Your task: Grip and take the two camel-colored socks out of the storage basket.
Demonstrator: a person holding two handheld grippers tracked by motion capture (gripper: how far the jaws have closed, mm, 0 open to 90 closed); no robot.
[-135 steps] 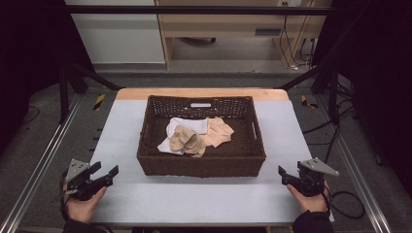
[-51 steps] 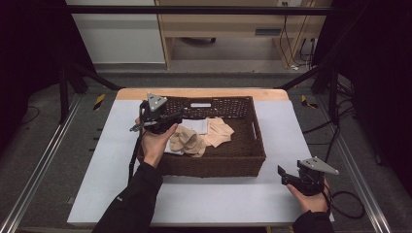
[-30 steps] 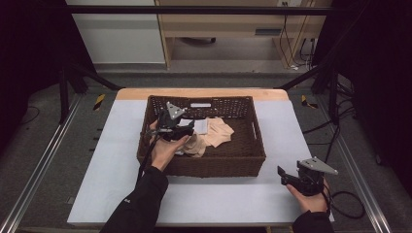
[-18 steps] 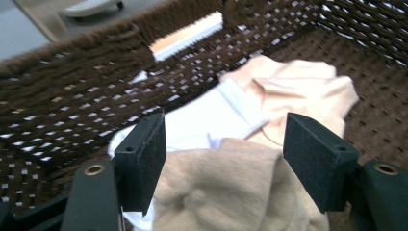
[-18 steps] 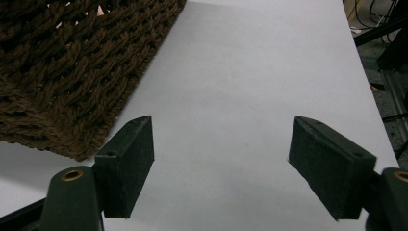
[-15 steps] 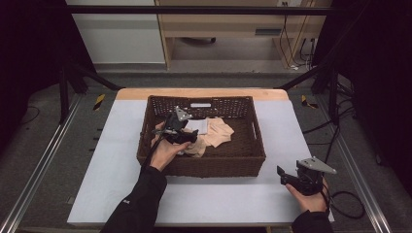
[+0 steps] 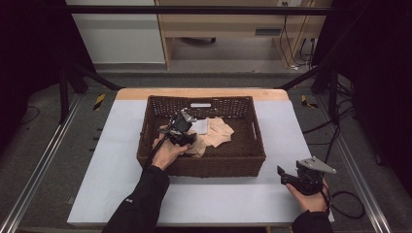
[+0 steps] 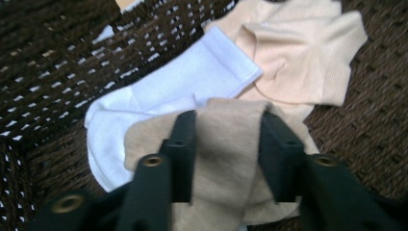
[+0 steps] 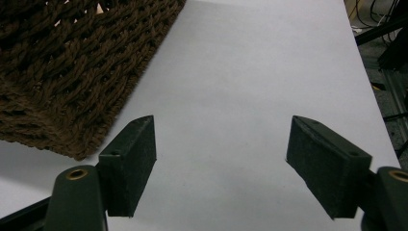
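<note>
1. Tan sock [image 8: 226,159] sits between the left claw [image 8: 226,144] pads, inside the basket [image 7: 204,165]; jaws have just been closing and now pinch its fabric
2. White sock [image 8: 168,101] lies just beyond that claw, partly under the tan one; peach sock [image 8: 293,57] further out
3. Right claw [image 9: 221,159] jaws wide apart, nothing between them, over bare counter [image 9: 250,72]; basket corner off its left jaw
</note>
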